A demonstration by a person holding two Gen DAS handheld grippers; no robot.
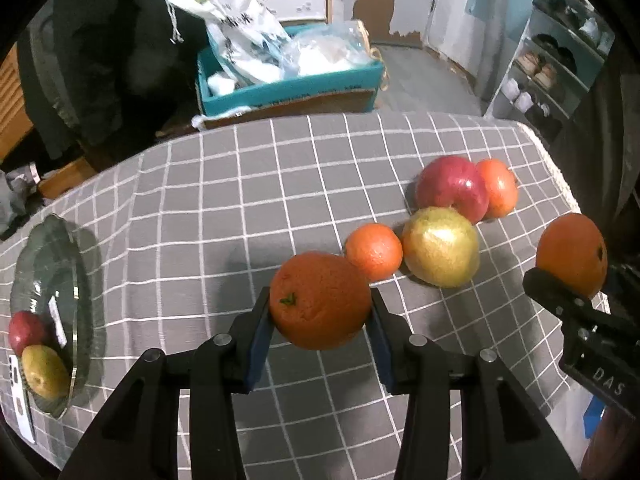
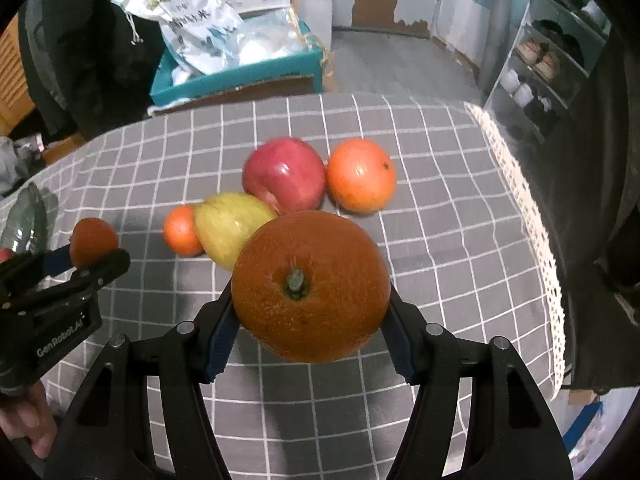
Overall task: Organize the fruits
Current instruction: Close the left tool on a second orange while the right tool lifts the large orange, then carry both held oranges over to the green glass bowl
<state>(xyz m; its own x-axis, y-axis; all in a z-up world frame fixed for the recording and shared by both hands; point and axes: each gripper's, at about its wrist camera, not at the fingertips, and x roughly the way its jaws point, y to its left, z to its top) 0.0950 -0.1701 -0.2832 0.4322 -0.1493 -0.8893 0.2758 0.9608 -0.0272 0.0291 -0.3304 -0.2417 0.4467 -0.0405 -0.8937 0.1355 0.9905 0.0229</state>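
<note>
My left gripper (image 1: 320, 320) is shut on a small orange (image 1: 320, 300), held above the checked cloth. My right gripper (image 2: 310, 312) is shut on a larger orange (image 2: 310, 286), also off the table. Each gripper shows in the other's view: the right one with its orange (image 1: 572, 254) at the right edge, the left one with its orange (image 2: 93, 242) at the left. On the cloth lie a red apple (image 2: 284, 176), a yellow-green pear (image 2: 230, 228), a small tangerine (image 2: 181, 236) and an orange-red fruit (image 2: 360, 176). A glass plate (image 1: 48, 276) at the left holds a red apple (image 1: 26, 330) and a pear (image 1: 44, 372).
The table (image 1: 240, 184) carries a grey cloth with white grid lines and a lace edge (image 2: 532, 216) at the right. Beyond its far edge stands a teal box (image 1: 288, 84) of white bags. A shoe shelf (image 1: 552, 64) is at the far right. A hand (image 2: 28, 420) grips the left tool.
</note>
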